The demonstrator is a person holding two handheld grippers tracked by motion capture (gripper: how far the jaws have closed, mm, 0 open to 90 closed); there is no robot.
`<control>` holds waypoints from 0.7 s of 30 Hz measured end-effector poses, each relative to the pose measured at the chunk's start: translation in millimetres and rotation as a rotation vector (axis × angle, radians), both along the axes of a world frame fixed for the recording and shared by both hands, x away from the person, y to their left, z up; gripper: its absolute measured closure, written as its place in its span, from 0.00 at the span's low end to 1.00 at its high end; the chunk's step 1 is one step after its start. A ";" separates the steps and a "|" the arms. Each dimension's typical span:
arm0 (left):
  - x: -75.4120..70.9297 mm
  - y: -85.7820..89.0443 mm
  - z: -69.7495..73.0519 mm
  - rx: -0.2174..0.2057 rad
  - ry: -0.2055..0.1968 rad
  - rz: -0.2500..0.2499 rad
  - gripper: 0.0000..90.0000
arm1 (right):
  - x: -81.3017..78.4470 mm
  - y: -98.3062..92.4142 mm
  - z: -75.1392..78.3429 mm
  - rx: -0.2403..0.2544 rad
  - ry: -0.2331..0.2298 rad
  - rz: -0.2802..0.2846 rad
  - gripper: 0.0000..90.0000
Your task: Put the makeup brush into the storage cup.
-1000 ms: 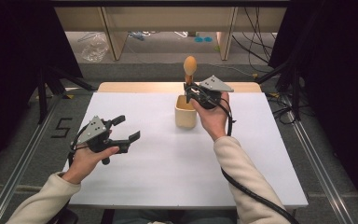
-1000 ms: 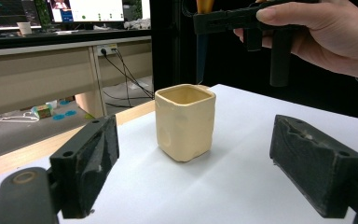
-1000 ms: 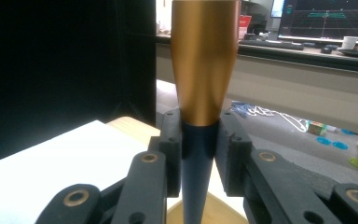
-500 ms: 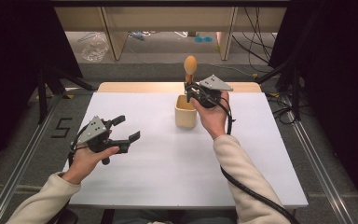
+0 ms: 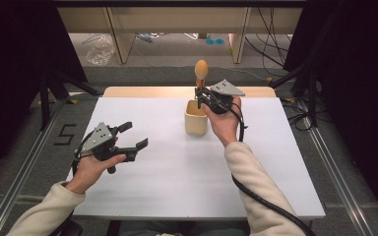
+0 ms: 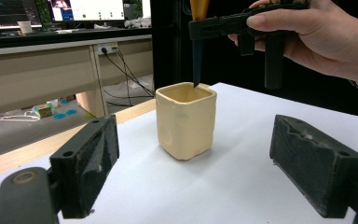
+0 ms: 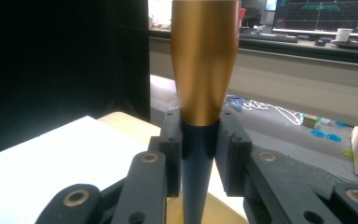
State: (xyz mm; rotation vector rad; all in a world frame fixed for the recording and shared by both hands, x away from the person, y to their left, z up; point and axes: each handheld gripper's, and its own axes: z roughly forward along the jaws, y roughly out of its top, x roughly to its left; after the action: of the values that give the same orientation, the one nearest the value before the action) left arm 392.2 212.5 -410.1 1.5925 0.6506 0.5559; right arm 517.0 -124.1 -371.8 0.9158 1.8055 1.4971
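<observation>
A cream square cup (image 5: pixel 196 123) (image 6: pixel 186 121) stands upright on the white table (image 5: pixel 177 172), toward its far middle. My right gripper (image 5: pixel 199 93) (image 7: pixel 199 140) is shut on a tool (image 5: pixel 201 69) (image 7: pixel 205 60) with a rounded copper-orange handle and a dark tapered shaft (image 6: pixel 196 60). It holds the tool upright above the cup. The pointed tip hangs at rim level over the cup's far edge. My left gripper (image 5: pixel 134 135) (image 6: pixel 195 161) stands open at the table's left with nothing between its jaws, which point toward the cup.
A wooden strip (image 5: pixel 142 91) runs along the table's far edge. Beyond it are desk legs (image 5: pixel 120 42), a plastic bag (image 5: pixel 100 49) and cables on the floor. Black curtains stand on both sides. The right gripper's cable (image 5: pixel 266 206) trails along the sleeve.
</observation>
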 end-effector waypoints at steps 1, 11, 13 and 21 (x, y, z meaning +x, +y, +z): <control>-0.5 -0.2 0.0 -0.005 0.006 0.003 0.17 | 0.5 -0.3 -0.3 -0.004 -0.007 0.000 0.84; -0.1 0.1 -0.2 0.003 0.000 0.001 0.17 | 2.9 -0.5 -2.8 0.002 0.006 -0.003 0.84; 0.0 0.1 -0.3 0.001 0.002 0.001 0.17 | 3.2 -0.5 -3.3 -0.001 0.008 -0.006 0.84; -0.2 0.0 -0.3 0.003 0.001 0.001 0.17 | 4.9 -0.4 -6.6 -0.003 0.019 -0.012 0.84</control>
State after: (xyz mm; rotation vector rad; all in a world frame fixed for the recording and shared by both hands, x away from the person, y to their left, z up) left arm 392.0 212.6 -410.3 1.5958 0.6518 0.5574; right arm 521.9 -124.5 -378.4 0.9401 1.8126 1.4825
